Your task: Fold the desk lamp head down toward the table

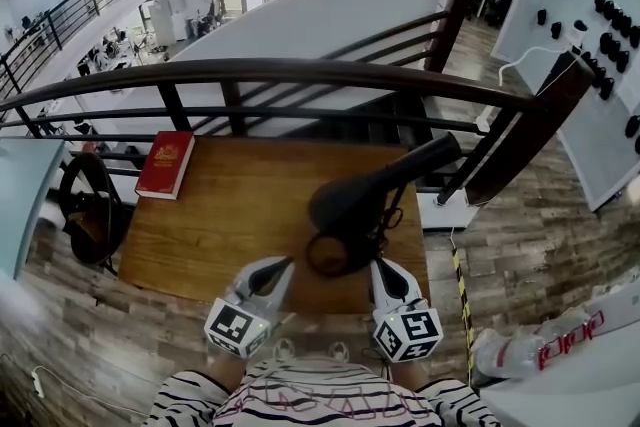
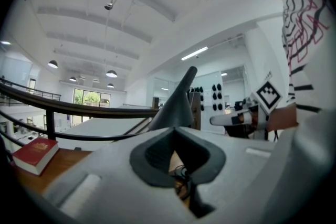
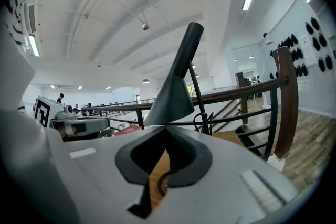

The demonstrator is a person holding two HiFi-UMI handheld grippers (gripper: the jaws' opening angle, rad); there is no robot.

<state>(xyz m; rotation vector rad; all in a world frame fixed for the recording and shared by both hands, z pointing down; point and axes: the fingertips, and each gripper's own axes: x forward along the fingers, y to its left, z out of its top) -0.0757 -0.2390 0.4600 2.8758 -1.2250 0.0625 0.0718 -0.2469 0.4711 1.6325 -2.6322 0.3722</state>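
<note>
My left tool (image 1: 281, 267) and right tool (image 1: 379, 267) were both closed and empty, just either side of the lamp's base (image 1: 328, 253) on the desk (image 1: 230, 215). If the lamp head (image 1: 350, 203) had travel left, I'd have braced the base and pressed slowly. The gripper views showed its mouth facing down; only the head view showed my tools flanking the base
</note>
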